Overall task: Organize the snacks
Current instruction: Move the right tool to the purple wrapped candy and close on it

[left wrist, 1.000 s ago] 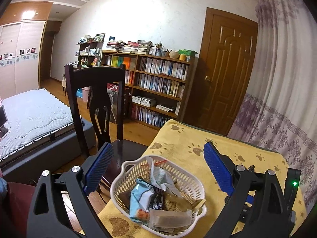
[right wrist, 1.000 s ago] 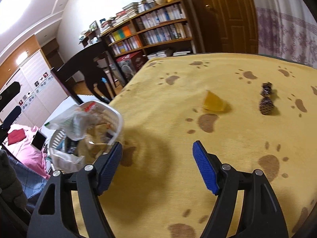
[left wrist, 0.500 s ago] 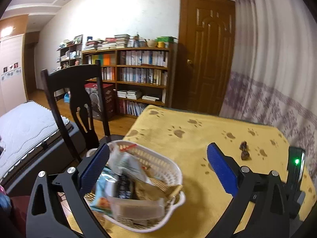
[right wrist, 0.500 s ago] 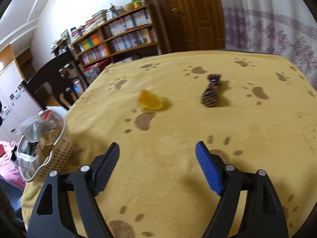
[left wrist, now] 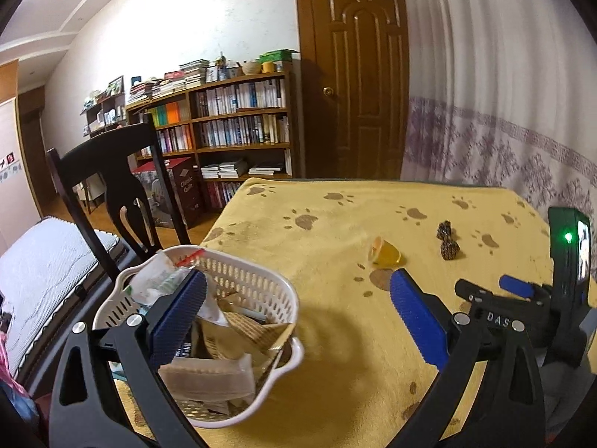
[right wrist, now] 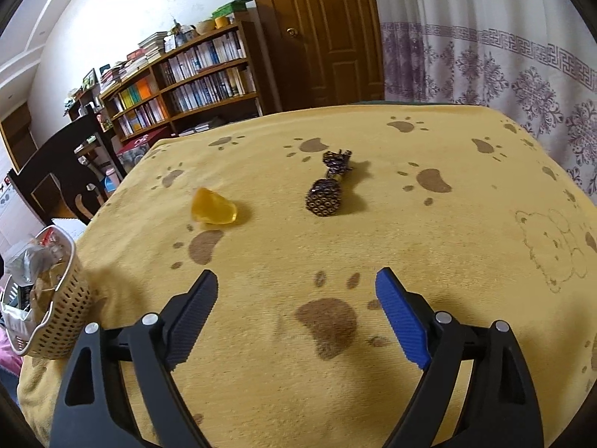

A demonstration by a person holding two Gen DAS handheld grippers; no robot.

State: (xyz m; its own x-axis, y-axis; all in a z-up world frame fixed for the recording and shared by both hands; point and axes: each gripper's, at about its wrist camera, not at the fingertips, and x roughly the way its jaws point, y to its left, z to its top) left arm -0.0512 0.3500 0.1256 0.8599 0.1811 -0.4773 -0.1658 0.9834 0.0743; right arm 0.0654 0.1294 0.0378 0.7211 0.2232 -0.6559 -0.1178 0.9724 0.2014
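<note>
A white slotted basket (left wrist: 261,287) (right wrist: 63,321) holding several snack packets sits at the near left corner of the table. A yellow jelly cup (left wrist: 384,254) (right wrist: 213,209) lies on its side mid-table, with a dark patterned wrapped candy (left wrist: 449,240) (right wrist: 329,186) to its right. My left gripper (left wrist: 298,310) is open, its left finger over the basket's contents, nothing between its fingers. My right gripper (right wrist: 296,298) is open and empty above the cloth, short of the jelly cup and candy; its body (left wrist: 522,306) shows in the left wrist view.
The table wears a yellow paw-print cloth (right wrist: 447,261). A dark wooden chair (left wrist: 112,194) stands at the table's left side, a bed (left wrist: 41,261) beyond it. Bookshelves (left wrist: 231,130), a wooden door (left wrist: 358,74) and a patterned curtain (right wrist: 503,63) line the far side.
Both views have swung right: the basket slid from centre to the left in each, and the jelly cup and candy came nearer the right gripper. Both grippers stayed open.
</note>
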